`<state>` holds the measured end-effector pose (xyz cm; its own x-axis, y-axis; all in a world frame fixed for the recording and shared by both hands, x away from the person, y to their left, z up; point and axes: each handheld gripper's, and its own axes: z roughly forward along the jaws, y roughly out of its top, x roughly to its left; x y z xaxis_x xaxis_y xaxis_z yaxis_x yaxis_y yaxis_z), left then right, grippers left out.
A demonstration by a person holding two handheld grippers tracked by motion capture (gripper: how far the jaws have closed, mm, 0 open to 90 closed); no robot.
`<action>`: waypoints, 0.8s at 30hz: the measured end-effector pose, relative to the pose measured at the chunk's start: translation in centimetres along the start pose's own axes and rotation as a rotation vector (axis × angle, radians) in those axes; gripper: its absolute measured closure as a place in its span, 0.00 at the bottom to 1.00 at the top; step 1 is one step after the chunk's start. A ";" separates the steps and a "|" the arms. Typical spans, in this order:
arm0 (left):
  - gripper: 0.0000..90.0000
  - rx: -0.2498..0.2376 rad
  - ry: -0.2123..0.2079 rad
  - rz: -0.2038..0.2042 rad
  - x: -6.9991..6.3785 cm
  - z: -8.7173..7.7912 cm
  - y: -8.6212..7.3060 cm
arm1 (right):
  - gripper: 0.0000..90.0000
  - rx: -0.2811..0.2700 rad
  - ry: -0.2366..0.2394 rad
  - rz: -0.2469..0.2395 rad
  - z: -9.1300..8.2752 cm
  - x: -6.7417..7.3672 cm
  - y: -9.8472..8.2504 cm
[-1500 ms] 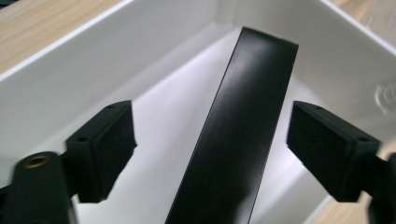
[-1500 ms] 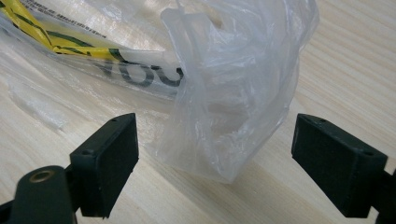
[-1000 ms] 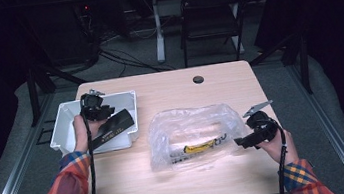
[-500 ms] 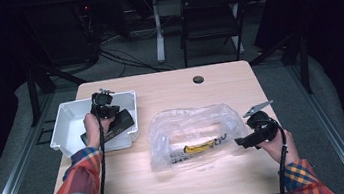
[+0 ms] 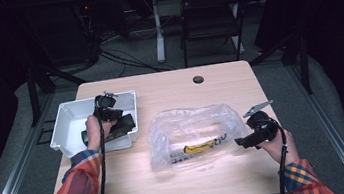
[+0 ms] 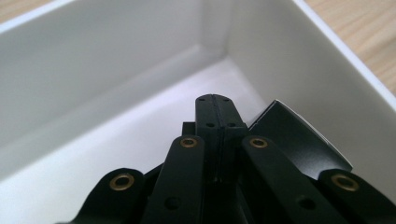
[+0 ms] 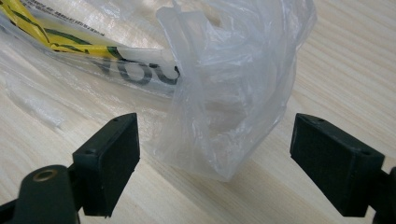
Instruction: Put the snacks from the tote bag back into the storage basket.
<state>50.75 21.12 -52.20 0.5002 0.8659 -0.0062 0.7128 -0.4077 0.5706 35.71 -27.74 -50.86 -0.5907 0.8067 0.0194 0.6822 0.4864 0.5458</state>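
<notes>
In the high view my left gripper (image 5: 107, 108) sits inside the white tray (image 5: 66, 116) at the table's left. Its jaws are shut flat against each other (image 6: 215, 102), with nothing visible between them. A flat black piece (image 5: 121, 125) lies in the tray just beside and below them (image 6: 299, 140). My right gripper (image 5: 246, 141) rests at the right end of a crumpled clear plastic bag (image 5: 194, 129). It is open (image 7: 224, 163), and the bag's bunched edge (image 7: 229, 102) lies loose between the pads without touching them. A yellow-and-black printed label (image 5: 199, 148) shows through the bag.
The tray's near right corner wall (image 6: 299, 60) rises close to the left jaws. A round dark grommet (image 5: 198, 79) sits near the table's far edge. A folding chair (image 5: 210, 16) and a table leg stand on the floor beyond.
My left hand moved right and a little down into the tray, and the black piece that stuck out over the tray's edge now lies inside. The right hand stayed still.
</notes>
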 end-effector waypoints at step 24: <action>0.96 0.042 -0.028 0.037 -0.4 -0.4 -0.2 | 0.17 -0.002 -0.004 0.000 0.0 -0.1 0.0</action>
<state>50.15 20.98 -51.98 0.5398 0.8417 -0.0094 0.7132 -0.4514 0.5362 35.72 -27.81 -50.85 -0.5885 0.8083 0.0160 0.6818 0.4855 0.5472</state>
